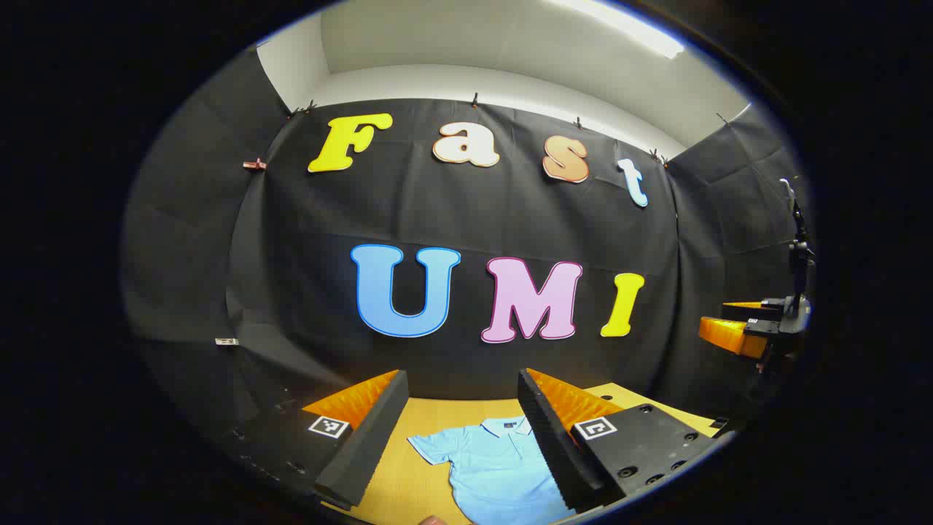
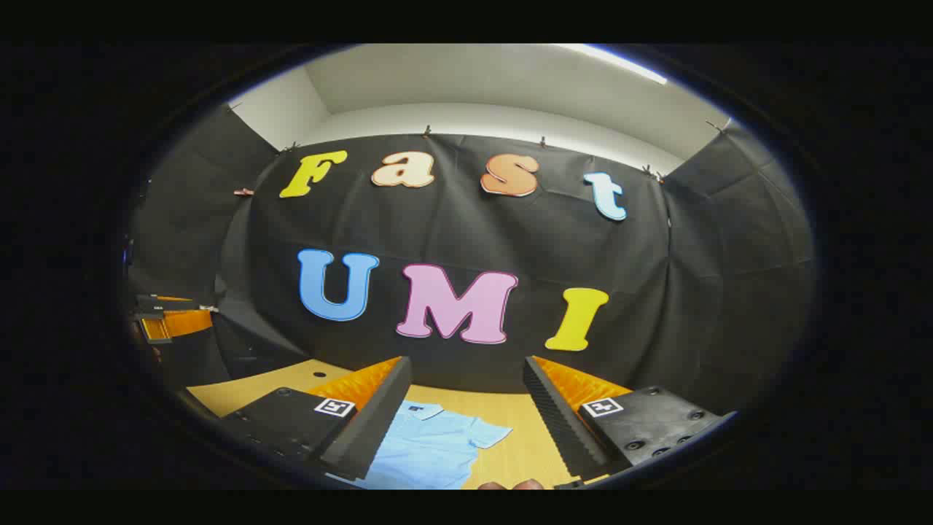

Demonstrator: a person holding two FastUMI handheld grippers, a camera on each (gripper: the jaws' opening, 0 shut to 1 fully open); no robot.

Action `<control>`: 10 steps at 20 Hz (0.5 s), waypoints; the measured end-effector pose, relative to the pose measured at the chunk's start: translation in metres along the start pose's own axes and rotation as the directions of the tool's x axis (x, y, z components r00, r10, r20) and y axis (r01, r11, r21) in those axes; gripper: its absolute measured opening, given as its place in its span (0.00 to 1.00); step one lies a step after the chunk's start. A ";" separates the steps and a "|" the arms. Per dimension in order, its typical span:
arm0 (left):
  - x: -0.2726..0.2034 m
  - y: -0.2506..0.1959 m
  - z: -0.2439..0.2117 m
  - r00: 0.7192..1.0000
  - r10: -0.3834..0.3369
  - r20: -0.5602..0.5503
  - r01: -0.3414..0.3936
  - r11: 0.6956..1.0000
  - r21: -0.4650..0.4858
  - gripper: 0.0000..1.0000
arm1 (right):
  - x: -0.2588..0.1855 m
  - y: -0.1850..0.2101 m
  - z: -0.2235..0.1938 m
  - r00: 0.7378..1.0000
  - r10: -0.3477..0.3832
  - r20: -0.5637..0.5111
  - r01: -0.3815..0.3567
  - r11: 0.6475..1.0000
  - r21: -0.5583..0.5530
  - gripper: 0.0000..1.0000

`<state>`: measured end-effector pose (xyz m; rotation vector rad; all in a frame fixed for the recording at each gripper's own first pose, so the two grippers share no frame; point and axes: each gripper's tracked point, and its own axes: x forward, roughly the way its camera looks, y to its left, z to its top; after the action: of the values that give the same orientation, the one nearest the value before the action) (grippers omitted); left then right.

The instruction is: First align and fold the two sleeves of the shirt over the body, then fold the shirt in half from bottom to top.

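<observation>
Both grippers, left (image 1: 461, 430) and right (image 2: 466, 415), hang wide open above the table (image 2: 521, 437), gripping nothing. We see the shirt (image 1: 496, 467) lying flat at 6 o'clock, its 2 sleeves spread.

Both cameras ride high above the worktop (image 1: 423, 445), well back, facing the booth's back wall. The left gripper view sits leftward, the right gripper view rightward. They share the light-blue polo shirt (image 1: 496, 467) (image 2: 430, 452) and worktop (image 2: 510, 430).
</observation>
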<state>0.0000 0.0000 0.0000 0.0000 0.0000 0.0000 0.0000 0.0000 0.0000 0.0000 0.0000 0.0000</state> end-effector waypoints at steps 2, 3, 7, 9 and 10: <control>0.000 -0.001 0.001 1.000 -0.006 0.003 0.006 1.000 -0.001 0.96 | 0.002 0.003 -0.001 1.000 0.001 -0.006 -0.001 1.000 -0.008 0.96; 0.000 -0.003 0.002 1.000 -0.015 0.004 0.015 1.000 0.000 0.96 | 0.002 0.006 -0.002 1.000 0.006 -0.011 -0.006 1.000 -0.006 0.99; -0.001 0.000 0.000 1.000 -0.028 -0.003 0.028 1.000 -0.004 0.96 | 0.007 0.002 -0.011 0.999 -0.013 -0.046 0.013 1.000 0.002 0.98; -0.002 0.005 0.001 1.000 -0.015 -0.006 0.015 1.000 -0.011 0.96 | 0.008 -0.003 -0.007 0.998 -0.027 -0.048 0.027 1.000 -0.005 0.97; -0.003 0.006 0.003 1.000 -0.011 -0.004 0.011 1.000 -0.011 0.96 | 0.008 -0.005 -0.005 0.999 -0.031 -0.045 0.031 0.999 -0.013 0.95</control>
<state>-0.0027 0.0057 0.0029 -0.0110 0.0038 -0.0108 0.0083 -0.0052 -0.0046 -0.0121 0.0448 -0.0312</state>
